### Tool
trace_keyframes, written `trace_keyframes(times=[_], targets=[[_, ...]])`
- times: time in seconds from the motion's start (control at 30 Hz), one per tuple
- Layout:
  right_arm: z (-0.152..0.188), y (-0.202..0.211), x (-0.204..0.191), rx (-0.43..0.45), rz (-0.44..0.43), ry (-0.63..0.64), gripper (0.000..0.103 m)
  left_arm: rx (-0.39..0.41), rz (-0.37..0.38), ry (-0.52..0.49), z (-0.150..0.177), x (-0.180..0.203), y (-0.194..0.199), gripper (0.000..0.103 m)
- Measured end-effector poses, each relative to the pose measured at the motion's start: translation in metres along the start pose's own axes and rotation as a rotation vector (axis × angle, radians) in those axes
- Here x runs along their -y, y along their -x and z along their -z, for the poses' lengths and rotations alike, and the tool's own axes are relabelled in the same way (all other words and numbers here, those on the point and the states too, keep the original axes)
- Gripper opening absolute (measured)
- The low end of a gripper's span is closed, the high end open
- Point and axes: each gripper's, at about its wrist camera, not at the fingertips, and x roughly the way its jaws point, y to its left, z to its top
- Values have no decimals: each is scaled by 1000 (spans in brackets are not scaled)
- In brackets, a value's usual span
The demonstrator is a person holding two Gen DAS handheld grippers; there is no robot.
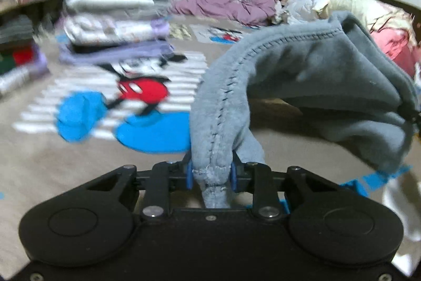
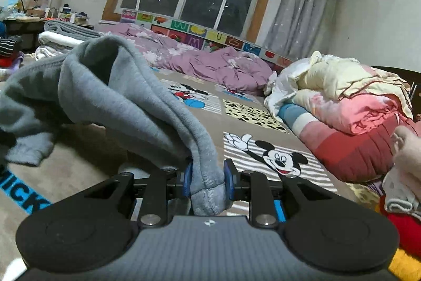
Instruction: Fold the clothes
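A grey fleece garment [image 1: 315, 70] hangs lifted above the bed, stretched between both grippers. My left gripper [image 1: 211, 173] is shut on its stitched edge, and the cloth arcs up and off to the right. In the right wrist view the same grey garment [image 2: 110, 86] drapes up and to the left, with my right gripper [image 2: 207, 178] shut on a thick folded edge of it. Below it lies the brown cartoon-mouse bedspread [image 2: 252, 123]. The left wrist view is blurred on its left half.
A stack of folded clothes [image 1: 113, 28] stands at the left on the bedspread [image 1: 79, 162]. A crumpled purple duvet [image 2: 210, 65] lies by the window. A pile of pink and cream quilts [image 2: 355, 107] fills the right side. A cluttered desk [image 2: 31, 15] stands far left.
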Motion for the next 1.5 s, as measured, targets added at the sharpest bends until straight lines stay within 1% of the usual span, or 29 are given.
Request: trace_keyframes(times=[0.1, 0.23, 0.33, 0.43, 0.63, 0.77, 1.0, 1.07, 1.1, 1.13, 1.2, 1.23, 1.3, 1.37, 1.43, 1.5], targets=[[4, 3, -2, -3, 8, 3, 25, 22, -41, 10, -2, -13, 7, 24], [4, 8, -7, -3, -3, 14, 24, 57, -76, 57, -8, -35, 25, 23], [1, 14, -9, -2, -28, 21, 23, 87, -115, 103, -12, -56, 44, 22], [-2, 22, -14, 7, -58, 38, 23, 104, -138, 147, -11, -73, 61, 22], [-7, 44, -38, 33, -128, 113, 23, 121, -180, 185, -5, -92, 83, 22], [-6, 54, -48, 33, -167, 172, 23, 104, -169, 185, 4, -98, 91, 22], [7, 62, -55, -56, -246, 289, 23, 31, -143, 85, 21, -95, 97, 22], [10, 67, -58, -66, -254, 324, 23, -2, -135, 60, 25, -99, 98, 25], [11, 68, -60, -77, -258, 336, 25, -17, -132, 50, 28, -100, 99, 31], [13, 68, -61, -93, -266, 343, 27, -24, -124, 50, 30, -102, 103, 47], [13, 70, -61, -113, -282, 355, 37, -22, -90, 70, 31, -110, 115, 59], [13, 71, -61, -121, -291, 360, 37, -20, -73, 80, 32, -114, 121, 65], [13, 75, -60, -139, -308, 373, 41, 4, -40, 124, 32, -123, 135, 74], [14, 79, -56, -155, -320, 383, 44, 39, -12, 182, 32, -132, 147, 77], [13, 86, -50, -156, -338, 372, 48, 61, -2, 247, 31, -141, 155, 79], [11, 92, -43, -149, -348, 352, 60, 66, 25, 327, 30, -148, 157, 79]])
